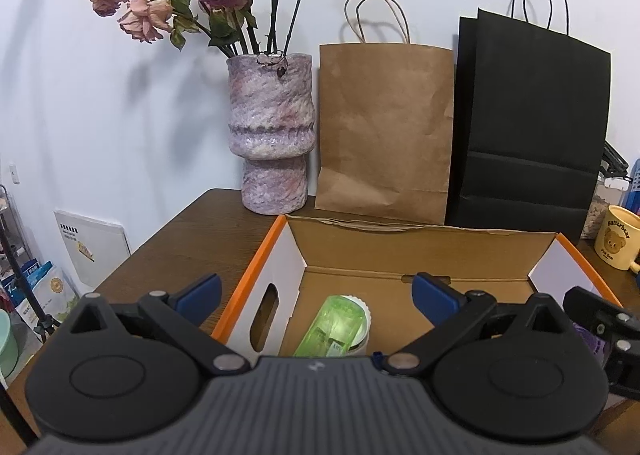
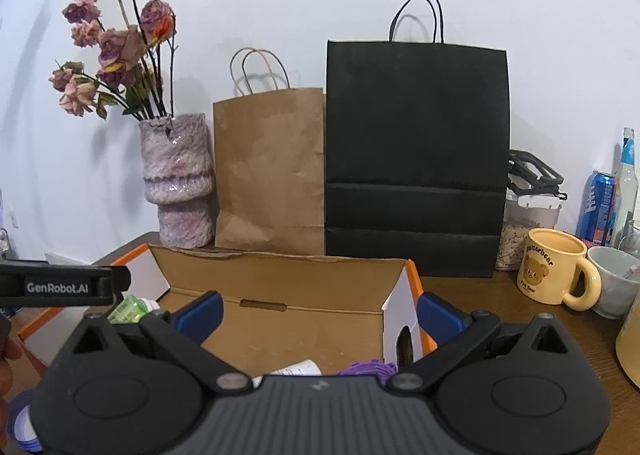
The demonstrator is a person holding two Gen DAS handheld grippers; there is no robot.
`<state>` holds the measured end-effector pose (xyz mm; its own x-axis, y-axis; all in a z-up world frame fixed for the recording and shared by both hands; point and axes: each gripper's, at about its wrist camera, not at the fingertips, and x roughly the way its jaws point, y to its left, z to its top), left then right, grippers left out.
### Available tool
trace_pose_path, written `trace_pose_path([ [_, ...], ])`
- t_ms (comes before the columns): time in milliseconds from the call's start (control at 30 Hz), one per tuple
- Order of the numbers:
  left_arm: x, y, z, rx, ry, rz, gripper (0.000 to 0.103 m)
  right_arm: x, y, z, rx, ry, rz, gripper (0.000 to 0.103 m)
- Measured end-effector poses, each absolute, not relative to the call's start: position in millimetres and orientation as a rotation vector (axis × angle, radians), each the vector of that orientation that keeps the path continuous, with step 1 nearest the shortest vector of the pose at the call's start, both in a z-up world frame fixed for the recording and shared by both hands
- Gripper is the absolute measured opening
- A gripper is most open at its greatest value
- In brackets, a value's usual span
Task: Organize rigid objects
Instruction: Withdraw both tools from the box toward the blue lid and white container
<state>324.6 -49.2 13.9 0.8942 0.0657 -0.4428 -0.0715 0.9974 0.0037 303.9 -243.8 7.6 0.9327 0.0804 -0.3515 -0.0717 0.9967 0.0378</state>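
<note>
Green bottle (image 1: 335, 329) inside cardboard box (image 1: 420, 251), under wide-apart left gripper (image 1: 316, 295) jaws.

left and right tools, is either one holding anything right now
Nothing is held. The left tool hangs open above the green translucent plastic bottle; the right tool is open too.

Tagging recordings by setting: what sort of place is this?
Probably a home, a lived-in room: a brown wooden table against a wall holds a purple vase of dried roses, a yellow bear-print mug and paper shopping bags.

Corrugated cardboard box (image 1: 400, 255), matt; wood-grain table (image 1: 192, 231); translucent green plastic bottle (image 1: 336, 329)
</note>
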Motion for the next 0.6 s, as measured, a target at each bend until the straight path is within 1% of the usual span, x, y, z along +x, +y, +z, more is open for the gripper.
trace_pose_path([
  [600,288.6,-34.8,19.2,-0.023,0.452,0.079,0.103,263.8,-237.1,16.9,0.012,0.324,0.1,0.103],
])
